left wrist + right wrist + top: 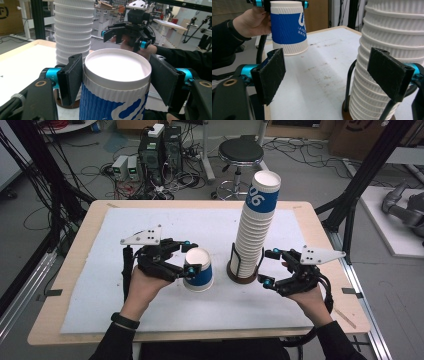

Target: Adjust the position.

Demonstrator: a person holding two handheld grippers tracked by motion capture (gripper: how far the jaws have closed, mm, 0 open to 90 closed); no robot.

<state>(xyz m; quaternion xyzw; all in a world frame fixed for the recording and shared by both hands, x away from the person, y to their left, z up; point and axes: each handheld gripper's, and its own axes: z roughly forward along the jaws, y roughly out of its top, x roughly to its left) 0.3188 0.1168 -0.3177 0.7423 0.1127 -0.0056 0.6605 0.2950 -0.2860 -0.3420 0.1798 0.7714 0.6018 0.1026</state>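
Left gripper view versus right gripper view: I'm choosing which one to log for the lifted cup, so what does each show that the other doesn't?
Only the left gripper view shows the cup's closed white end facing the camera, both pads pressed on its sides, and the right gripper beyond, open and empty.

Only the right gripper view shows the cup from the side, upside down, off the table, and the holder's dark base under the stack.

Both share the tall stack of white cups.
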